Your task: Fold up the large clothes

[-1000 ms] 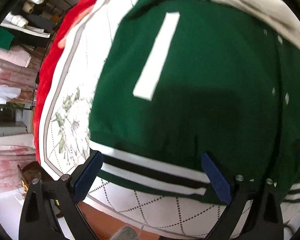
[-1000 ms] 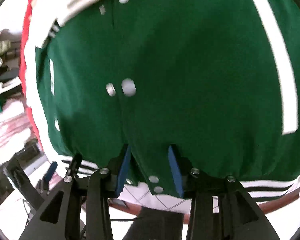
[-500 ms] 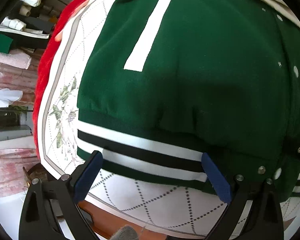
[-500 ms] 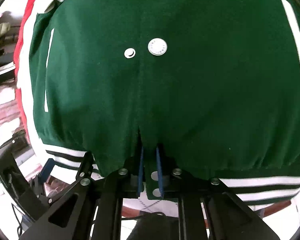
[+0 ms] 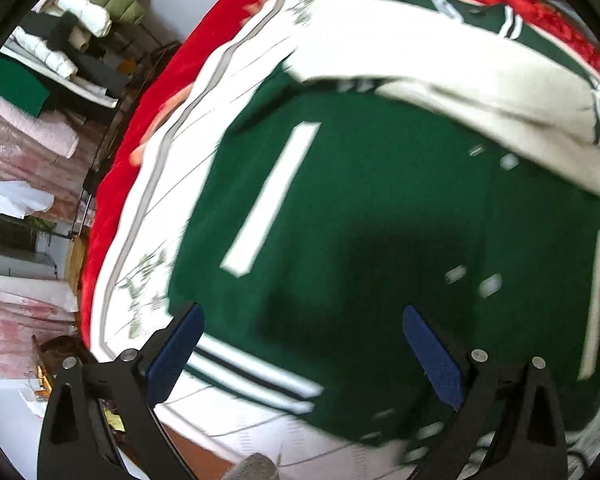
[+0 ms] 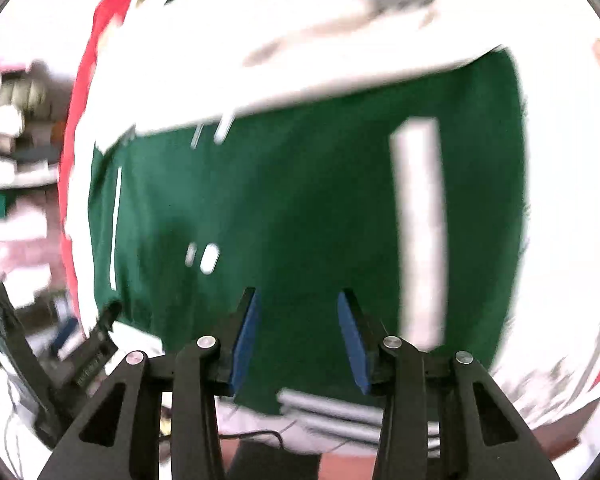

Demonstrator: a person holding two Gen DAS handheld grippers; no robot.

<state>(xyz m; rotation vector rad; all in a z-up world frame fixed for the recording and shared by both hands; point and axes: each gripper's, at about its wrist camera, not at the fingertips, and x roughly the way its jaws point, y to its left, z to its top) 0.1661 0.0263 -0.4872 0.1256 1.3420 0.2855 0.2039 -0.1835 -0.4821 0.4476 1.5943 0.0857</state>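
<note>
A dark green varsity jacket (image 5: 380, 216) with white pocket stripes, snap buttons and a green-white-black striped hem lies flat on a white quilted cover. Its cream sleeve (image 5: 440, 80) is folded across the upper part. My left gripper (image 5: 300, 324) is open and empty, above the hem on the jacket's left side. In the right wrist view the jacket (image 6: 300, 208) fills the middle, blurred. My right gripper (image 6: 298, 320) is open and empty, raised above the hem near the snap placket.
The white quilted cover (image 5: 148, 216) with a flower print lies over a red blanket (image 5: 112, 184). Shelves with folded bedding (image 5: 60, 40) stand at the far left. The left gripper's body (image 6: 72, 360) shows at lower left in the right wrist view.
My right gripper was shut on the hem at the placket and has opened and pulled back. My left gripper has risen away from the hem, still open. Both views are motion-blurred.
</note>
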